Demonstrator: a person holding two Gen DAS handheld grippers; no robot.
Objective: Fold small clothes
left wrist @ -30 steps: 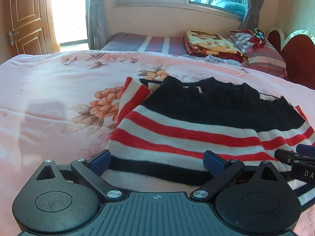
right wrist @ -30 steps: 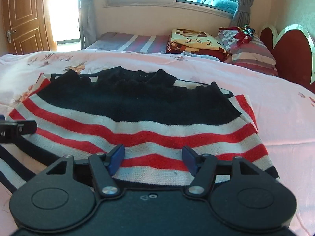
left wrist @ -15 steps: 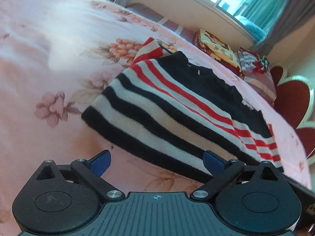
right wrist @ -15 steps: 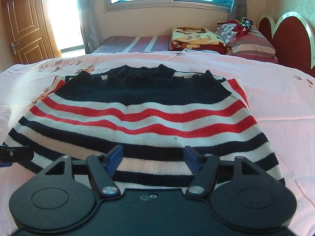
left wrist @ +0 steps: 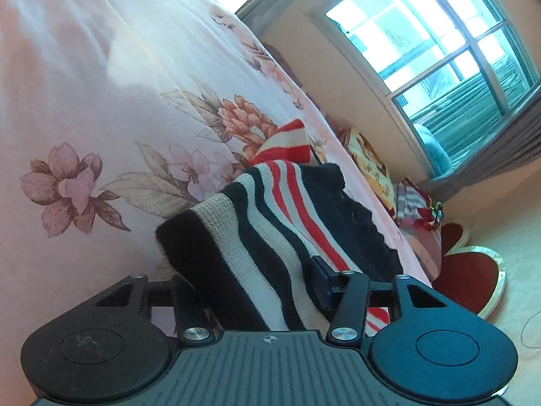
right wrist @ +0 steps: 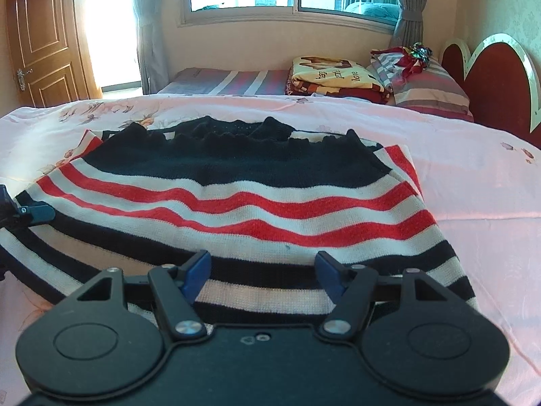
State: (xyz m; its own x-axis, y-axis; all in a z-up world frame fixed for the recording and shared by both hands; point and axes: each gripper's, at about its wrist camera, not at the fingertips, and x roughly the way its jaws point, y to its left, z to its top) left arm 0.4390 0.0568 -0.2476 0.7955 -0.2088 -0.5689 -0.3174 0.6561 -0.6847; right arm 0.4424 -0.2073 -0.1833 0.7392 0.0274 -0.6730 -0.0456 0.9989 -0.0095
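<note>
Sweater [right wrist: 236,209] striped red, white, black; left hand-held gripper [left wrist: 257,291] seemingly clamps its hem

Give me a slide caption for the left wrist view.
Left gripper straddling the hem corner of the striped sweater on a floral bedspread.
</note>
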